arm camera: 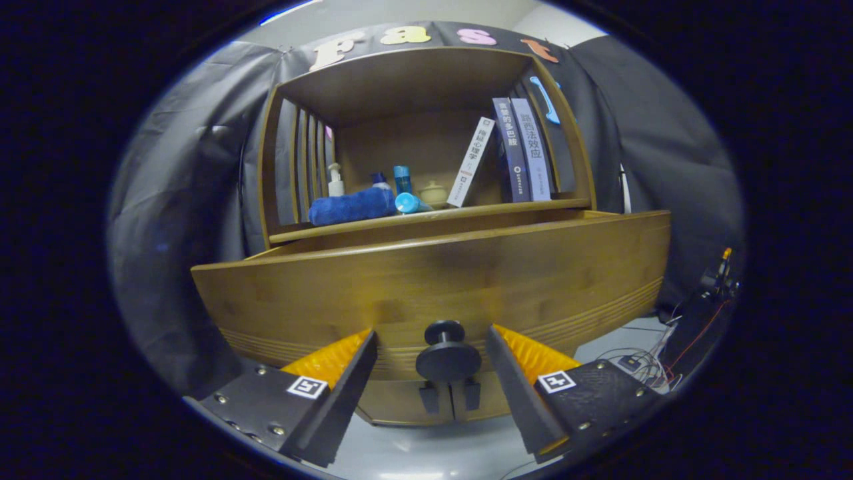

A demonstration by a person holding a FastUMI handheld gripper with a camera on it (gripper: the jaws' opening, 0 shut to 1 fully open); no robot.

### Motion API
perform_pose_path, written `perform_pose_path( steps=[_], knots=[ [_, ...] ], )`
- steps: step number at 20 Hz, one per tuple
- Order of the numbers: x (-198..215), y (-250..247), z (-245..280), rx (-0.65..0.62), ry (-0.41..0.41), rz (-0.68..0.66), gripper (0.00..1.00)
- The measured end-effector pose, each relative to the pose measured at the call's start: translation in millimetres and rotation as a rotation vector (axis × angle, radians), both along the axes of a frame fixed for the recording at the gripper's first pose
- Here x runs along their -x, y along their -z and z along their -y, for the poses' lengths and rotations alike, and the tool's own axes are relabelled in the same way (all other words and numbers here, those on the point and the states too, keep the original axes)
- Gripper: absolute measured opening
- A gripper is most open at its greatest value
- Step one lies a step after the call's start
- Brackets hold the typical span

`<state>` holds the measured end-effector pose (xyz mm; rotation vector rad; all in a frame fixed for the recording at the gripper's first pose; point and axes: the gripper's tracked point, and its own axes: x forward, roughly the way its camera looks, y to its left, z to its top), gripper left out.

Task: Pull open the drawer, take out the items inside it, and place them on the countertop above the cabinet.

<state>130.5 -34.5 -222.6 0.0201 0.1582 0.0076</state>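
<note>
while the drawer (pixel 433 280) stands pulled part-way out of the wooden cabinet (pixel 426 400), the gripper (pixel 432 365) hangs spread wide in front of it, its two fingers flanking the round black knob (pixel 448 360) with clear gaps on both sides and neither one touching it. reading left to right on the countertop (pixel 426 217) above the drawer: a white pump bottle (pixel 335 181) at the back, a rolled blue towel (pixel 352 207) lying along the front edge, two blue bottles (pixel 402 179) behind it and a blue tube (pixel 410 203) lying on its side, a small cream pot (pixel 434 193), one pale book (pixel 470 163) leaning over and two dark books (pixel 523 150) standing near the right-hand slats. the drawer front hides whatever lies inside, so the items to be lifted out cannot be made out from this low angle. two small black handles (pixel 450 395) of the lower doors sit just under the knob, between the fingers. the drawer looks open enough to reach into, though that is hard to judge from here. the next move probably calls for rising above the drawer's top edge with fingers apart, looking down into it before closing on anything, and keeping clear of the towel and tube crowding the countertop's front lip, where free room is chiefly in the middle and to the right.
</note>
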Motion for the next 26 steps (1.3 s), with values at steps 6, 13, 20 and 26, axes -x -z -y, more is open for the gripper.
perform_pose_path(
  steps=[6,13,20,26],
  knots=[
    [-26,-3,-1,0.033,-0.002,0.049,0.99],
    [-58,-1,-4,0.043,-0.002,0.101,0.99],
    [-89,-1,-6,0.044,0.007,0.133,0.99],
    [-119,1,-9,0.048,0.017,0.172,0.99]
  ],
)
